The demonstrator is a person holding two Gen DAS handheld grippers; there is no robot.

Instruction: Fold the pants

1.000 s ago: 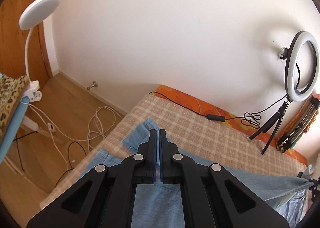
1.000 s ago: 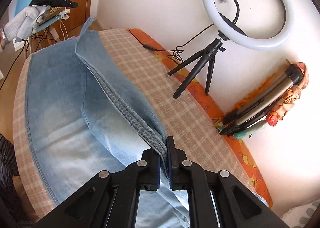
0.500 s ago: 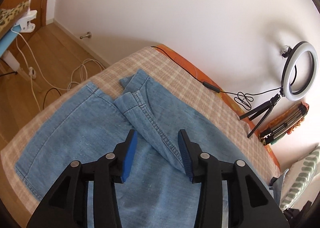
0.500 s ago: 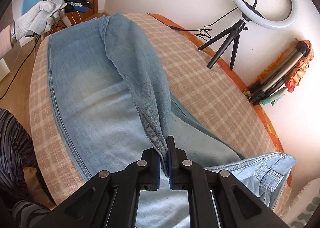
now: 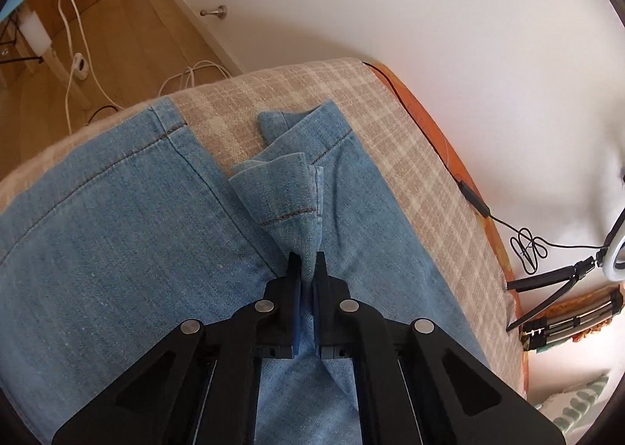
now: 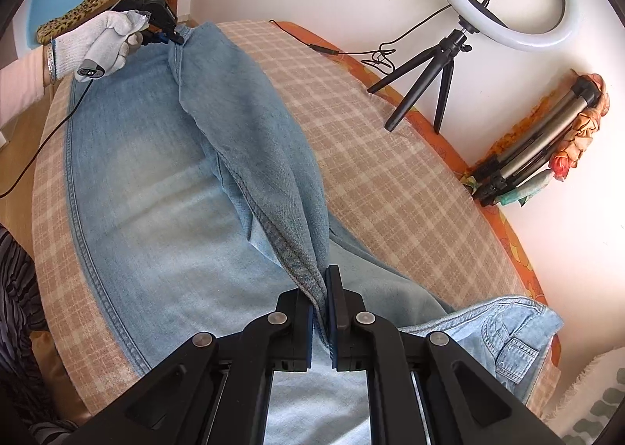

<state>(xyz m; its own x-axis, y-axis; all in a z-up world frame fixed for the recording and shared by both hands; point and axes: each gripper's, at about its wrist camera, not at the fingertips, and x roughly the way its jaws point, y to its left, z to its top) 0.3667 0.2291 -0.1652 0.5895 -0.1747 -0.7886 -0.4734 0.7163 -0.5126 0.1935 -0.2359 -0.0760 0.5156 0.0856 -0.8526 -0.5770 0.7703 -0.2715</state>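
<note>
Pinching: left hand-held gripper point(image 5: 307, 263) clamps pants point(image 5: 117, 234) hem; right hand-held gripper point(image 6: 320, 286) clamps inseam.
Pants: spread on bed point(image 6: 390, 171) ahead.
Risk: thin pinches may slip, dropping 1 leg.

The black two-finger right gripper point(image 6: 322, 285) pinches a raised seam fold of the light-blue denim pants point(image 6: 164, 210) spread on a beige checked bed cover point(image 6: 390, 171). Far off, a white-gloved hand point(image 6: 101, 42) holds the left gripper point(image 6: 177, 39) at the hem.
</note>
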